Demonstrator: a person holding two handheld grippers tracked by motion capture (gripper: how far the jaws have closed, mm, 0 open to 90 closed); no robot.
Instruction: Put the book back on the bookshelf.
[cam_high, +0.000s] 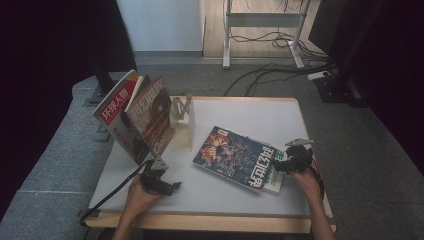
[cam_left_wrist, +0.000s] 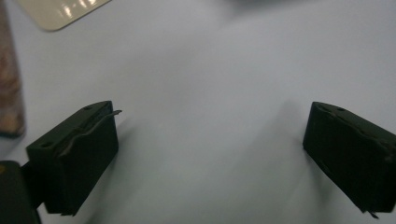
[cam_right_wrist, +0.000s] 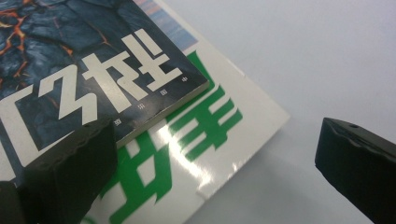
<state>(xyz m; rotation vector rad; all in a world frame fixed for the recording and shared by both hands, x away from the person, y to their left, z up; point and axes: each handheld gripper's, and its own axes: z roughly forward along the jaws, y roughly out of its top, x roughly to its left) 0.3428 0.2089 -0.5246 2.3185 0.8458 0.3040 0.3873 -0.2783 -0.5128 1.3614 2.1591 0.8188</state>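
A dark blue magazine (cam_high: 232, 155) lies flat on the white table (cam_high: 250, 112), on top of a white magazine with green lettering (cam_high: 274, 181). My right gripper (cam_high: 285, 164) hovers open at their right corner. In the right gripper view the dark cover (cam_right_wrist: 84, 60) overlaps the green-lettered cover (cam_right_wrist: 196, 140), and my right gripper (cam_right_wrist: 215, 135) straddles that corner, its left jaw over the dark magazine's edge. My left gripper (cam_high: 167, 186) rests low near the front left. In the left gripper view my left gripper (cam_left_wrist: 210, 121) is wide open over bare table.
Two magazines, one red (cam_high: 116, 107) and one brown (cam_high: 152, 115), lean upright against a pale bookend stand (cam_high: 182, 120) at the table's left. The stand's base corner (cam_left_wrist: 60, 11) sits just ahead of my left gripper. Cables and desk legs lie on the floor beyond.
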